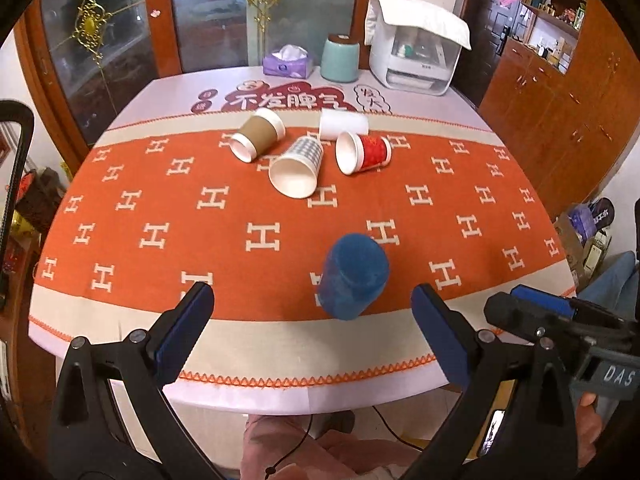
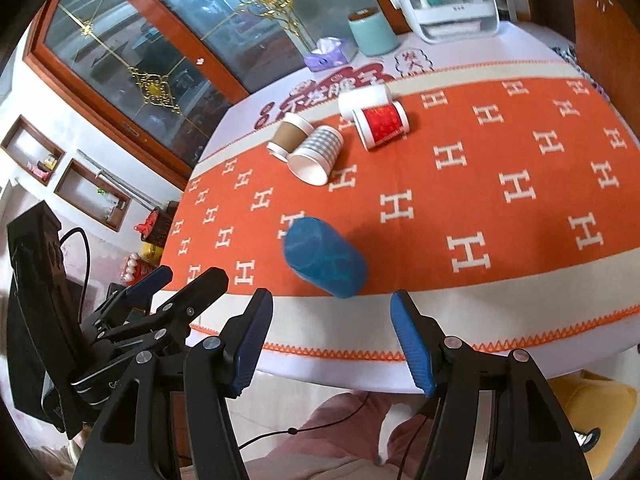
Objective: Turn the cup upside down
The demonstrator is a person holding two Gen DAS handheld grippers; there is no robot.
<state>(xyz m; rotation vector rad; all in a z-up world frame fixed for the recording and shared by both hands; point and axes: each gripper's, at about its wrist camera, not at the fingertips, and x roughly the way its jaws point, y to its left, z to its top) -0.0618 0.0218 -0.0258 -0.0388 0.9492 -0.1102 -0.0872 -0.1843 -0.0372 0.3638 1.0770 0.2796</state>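
A blue cup (image 1: pixel 354 276) stands upside down on the orange cloth near the table's front edge, also in the right wrist view (image 2: pixel 324 258). My left gripper (image 1: pixel 312 300) is open and empty, just short of the cup. My right gripper (image 2: pixel 332 316) is open and empty, also just short of it; it shows at the right of the left wrist view (image 1: pixel 532 300). Further back lie four cups on their sides: brown (image 1: pixel 258 134), grey-checked (image 1: pixel 298 166), red (image 1: pixel 362 152) and white (image 1: pixel 342 124).
At the table's back stand a purple tissue box (image 1: pixel 288 62), a mint canister (image 1: pixel 340 58) and a white appliance (image 1: pixel 416 56). Wooden cabinets (image 1: pixel 560 80) are at the right, glass doors (image 1: pixel 120 40) behind. The table's front edge (image 1: pixel 280 392) is close below the grippers.
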